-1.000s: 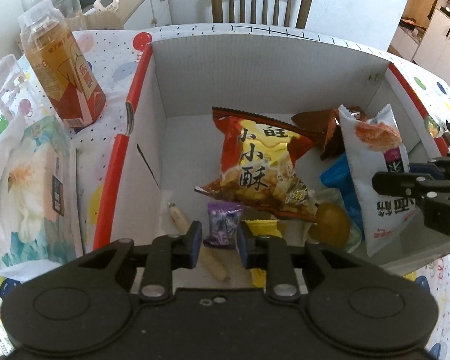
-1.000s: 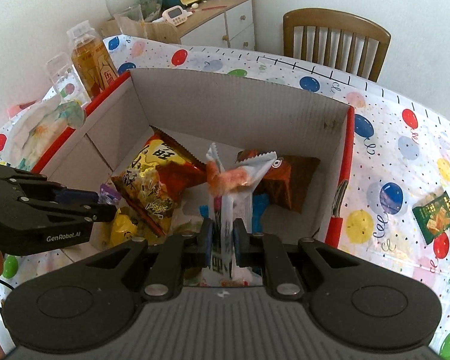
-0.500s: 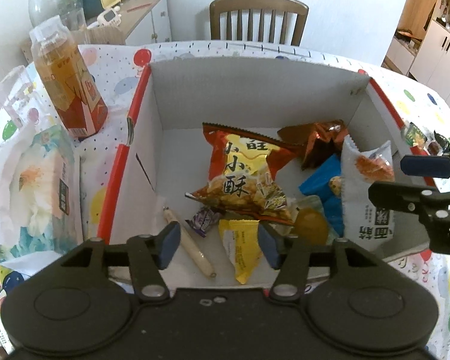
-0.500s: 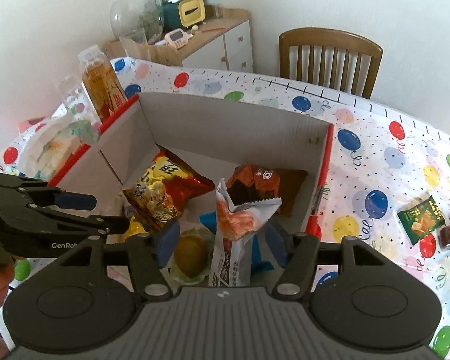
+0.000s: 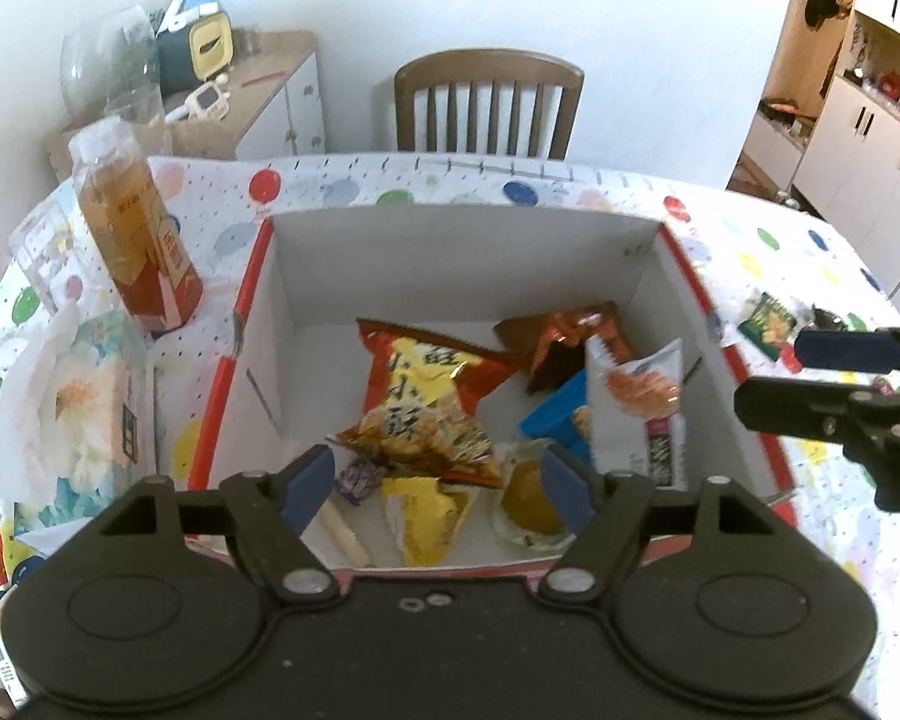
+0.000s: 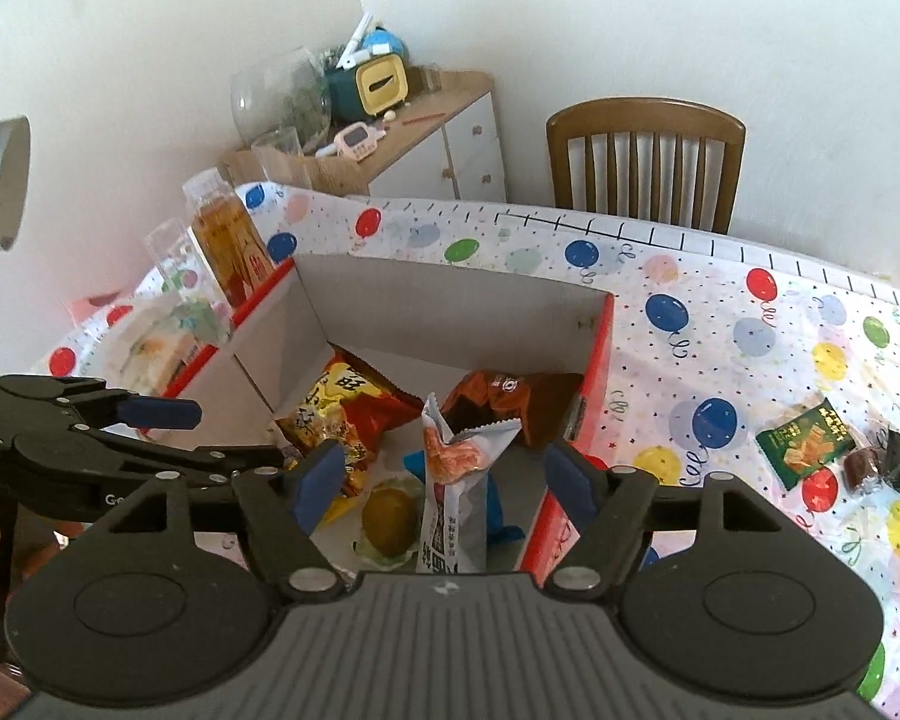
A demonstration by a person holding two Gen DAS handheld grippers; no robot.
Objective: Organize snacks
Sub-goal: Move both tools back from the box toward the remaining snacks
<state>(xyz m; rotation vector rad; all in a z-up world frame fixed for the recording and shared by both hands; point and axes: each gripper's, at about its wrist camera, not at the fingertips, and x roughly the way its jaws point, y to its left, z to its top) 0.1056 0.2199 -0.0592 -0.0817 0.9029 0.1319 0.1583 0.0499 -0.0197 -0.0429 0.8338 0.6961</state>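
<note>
A white cardboard box with red edges (image 5: 462, 264) (image 6: 450, 300) holds several snacks: a red and yellow chip bag (image 5: 426, 396) (image 6: 342, 414), a white shrimp-cracker packet standing upright (image 5: 636, 408) (image 6: 456, 480), a brown wrapper (image 5: 564, 342) (image 6: 510, 402), a blue pack (image 5: 555, 420), a yellow packet (image 5: 426, 510), a purple candy (image 5: 357, 477) and a round yellow cake (image 5: 528, 498) (image 6: 390, 516). My left gripper (image 5: 441, 489) hangs open above the box's near edge, holding nothing. My right gripper (image 6: 444, 474) is open too, above the white packet without touching it.
A green snack packet (image 6: 804, 441) (image 5: 768, 324) and dark wrapped sweets (image 6: 894, 468) lie on the balloon tablecloth (image 6: 720, 324) right of the box. A tea bottle (image 5: 135, 240), a clear cup (image 5: 36, 258) and a tissue pack (image 5: 84, 420) stand left. A wooden chair (image 5: 489, 102) is behind.
Both grippers opened and pulled up and back from the box. The left let go of the purple candy; the right let go of the white packet, which now stands in the box.
</note>
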